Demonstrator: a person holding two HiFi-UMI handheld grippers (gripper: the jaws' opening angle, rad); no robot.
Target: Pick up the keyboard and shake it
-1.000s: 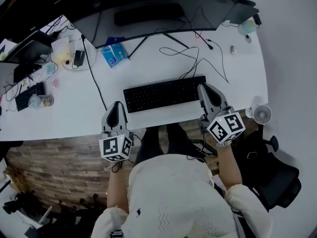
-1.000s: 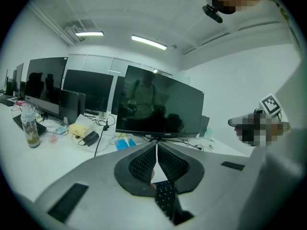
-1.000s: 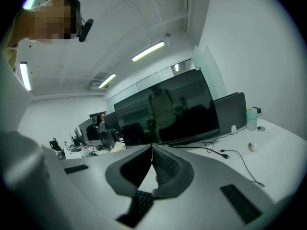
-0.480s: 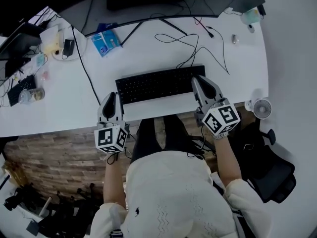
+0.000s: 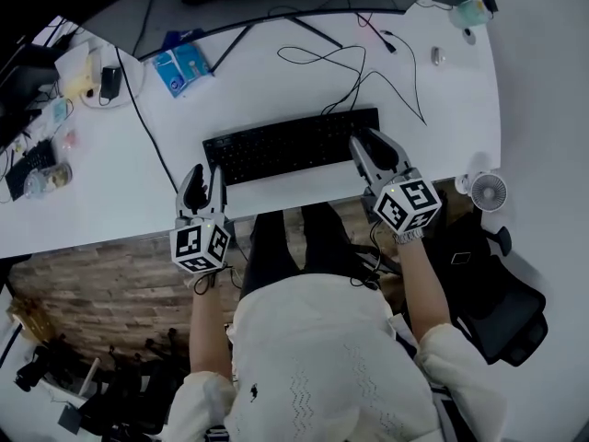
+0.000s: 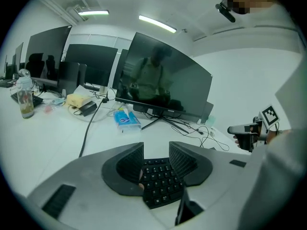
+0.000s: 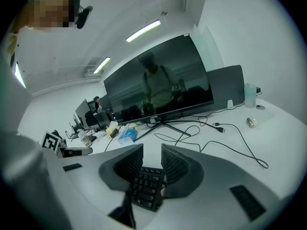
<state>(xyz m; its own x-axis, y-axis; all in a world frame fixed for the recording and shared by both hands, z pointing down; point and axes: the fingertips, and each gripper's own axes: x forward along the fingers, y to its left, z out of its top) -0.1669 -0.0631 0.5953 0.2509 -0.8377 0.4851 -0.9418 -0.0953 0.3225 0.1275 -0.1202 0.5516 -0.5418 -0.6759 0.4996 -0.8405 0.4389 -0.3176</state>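
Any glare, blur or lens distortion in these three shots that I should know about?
Head view: sharp, the desk brightly and evenly lit. Left gripper view: fisheye, black corners, the monitor mirroring a person. Right gripper view: same fisheye, a bright ceiling light, the keyboard in shade.

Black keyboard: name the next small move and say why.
Probably ease both grippers onto the ends of the black keyboard. It lies flat on the white desk, ungripped; the left gripper has just been opening its jaws, the corner showing between them; the right gripper stands open at the other end.
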